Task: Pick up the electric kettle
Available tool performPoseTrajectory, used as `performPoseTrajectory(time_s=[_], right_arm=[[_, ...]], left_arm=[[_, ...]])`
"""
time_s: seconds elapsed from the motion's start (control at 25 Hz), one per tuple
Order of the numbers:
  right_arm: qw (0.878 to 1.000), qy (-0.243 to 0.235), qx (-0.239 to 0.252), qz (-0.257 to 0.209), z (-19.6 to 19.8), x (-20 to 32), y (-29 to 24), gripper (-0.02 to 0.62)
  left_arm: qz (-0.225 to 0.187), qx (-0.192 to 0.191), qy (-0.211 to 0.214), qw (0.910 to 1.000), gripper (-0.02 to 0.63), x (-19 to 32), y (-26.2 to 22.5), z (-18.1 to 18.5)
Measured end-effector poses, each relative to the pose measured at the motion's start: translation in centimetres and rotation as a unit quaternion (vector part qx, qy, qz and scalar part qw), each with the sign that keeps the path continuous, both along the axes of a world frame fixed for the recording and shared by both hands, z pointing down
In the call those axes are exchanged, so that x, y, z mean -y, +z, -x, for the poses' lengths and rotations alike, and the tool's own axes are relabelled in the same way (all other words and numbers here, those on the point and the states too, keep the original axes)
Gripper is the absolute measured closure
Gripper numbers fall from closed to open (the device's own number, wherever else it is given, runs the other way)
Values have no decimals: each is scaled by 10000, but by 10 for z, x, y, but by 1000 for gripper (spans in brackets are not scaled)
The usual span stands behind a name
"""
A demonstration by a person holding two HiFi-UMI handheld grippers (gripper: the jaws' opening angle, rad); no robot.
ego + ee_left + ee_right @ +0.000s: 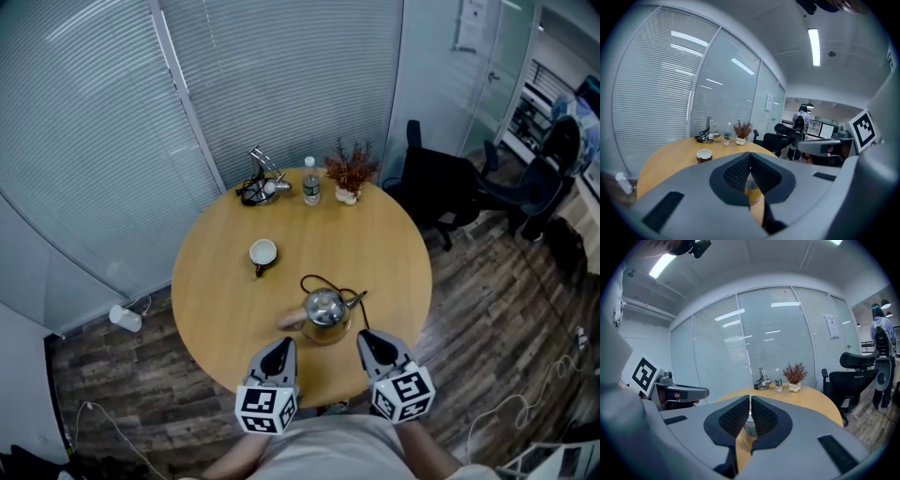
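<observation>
Near edge of the round worktop (211, 291): left hand-held gripper (282, 343) and right hand-held gripper (367, 336) side by side, each with jaws closed together on nothing; just beyond, between them, the electric kettle (325, 310) upright on the worktop; past it, toward the left edge, a cup (263, 252); along the far edge, a metal stand (262, 185), a water bottle (311, 183), a dried plant (350, 174).

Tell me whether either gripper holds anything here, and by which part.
Nothing is held. The left gripper and right gripper both have their jaws together on nothing, short of the kettle, which stands untouched on the table.
</observation>
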State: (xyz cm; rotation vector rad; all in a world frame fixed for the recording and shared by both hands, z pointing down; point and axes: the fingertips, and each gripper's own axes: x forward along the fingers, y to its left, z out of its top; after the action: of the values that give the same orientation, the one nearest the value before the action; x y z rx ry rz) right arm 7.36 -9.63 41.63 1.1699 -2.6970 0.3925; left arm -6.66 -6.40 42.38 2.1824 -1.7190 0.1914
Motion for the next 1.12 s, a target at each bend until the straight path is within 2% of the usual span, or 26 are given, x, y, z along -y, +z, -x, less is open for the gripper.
performPoseTrajectory(time_s=[0.48,0.76,1.12], right_arm=[[9992,164,-122,349,18,8,21,560],[9981,172,-208,554,25,14,36,560],[9964,203,-290,768,26,13,54,560]], left_arm=[[359,87,184,9991,586,10,30,20],[576,172,160,9981,531,20,51,31],[910,352,39,9952,414,27,89,45]])
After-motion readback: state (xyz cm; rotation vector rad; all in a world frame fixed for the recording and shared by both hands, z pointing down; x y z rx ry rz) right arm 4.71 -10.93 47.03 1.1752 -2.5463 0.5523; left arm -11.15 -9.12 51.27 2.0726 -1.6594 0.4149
